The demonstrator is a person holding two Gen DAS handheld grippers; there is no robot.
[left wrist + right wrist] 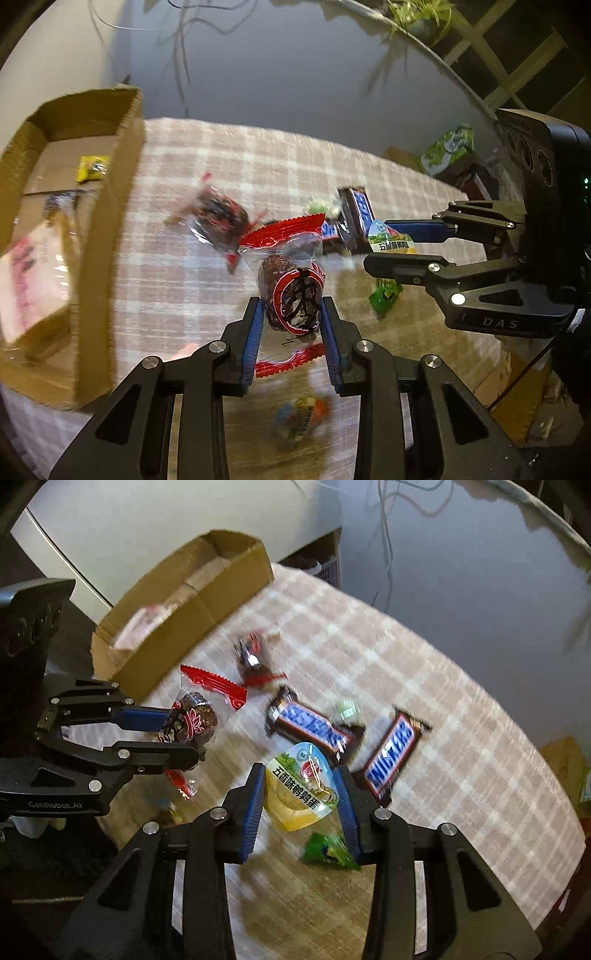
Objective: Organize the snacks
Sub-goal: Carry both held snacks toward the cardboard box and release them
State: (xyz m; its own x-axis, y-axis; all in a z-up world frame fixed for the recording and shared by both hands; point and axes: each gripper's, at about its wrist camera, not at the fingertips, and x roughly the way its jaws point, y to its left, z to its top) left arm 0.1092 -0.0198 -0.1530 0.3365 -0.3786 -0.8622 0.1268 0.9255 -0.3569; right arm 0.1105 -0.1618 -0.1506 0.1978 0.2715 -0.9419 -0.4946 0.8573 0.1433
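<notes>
Checked desk (424, 672), cardboard box (192, 602) at its far left edge. Left hand-held gripper (291, 314) clenched on red-trimmed date packet (291, 291), lifted just right of box. Right hand-held gripper (301, 794) clenched on yellow quail-egg pouch (301, 794), farther right of box. Two Snickers bars (314, 727) flat beyond pouch, well right of box.

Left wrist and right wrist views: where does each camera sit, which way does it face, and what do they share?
Left wrist: on the left claw, looking steeply down past its fingers at the red-wrapped snack it grips; right claw shows at right.
Right wrist: on the right claw, looking down at the quail egg packet it grips; left claw shows at left.
Shared: cardboard box, Snickers bars, checked tablecloth.
</notes>
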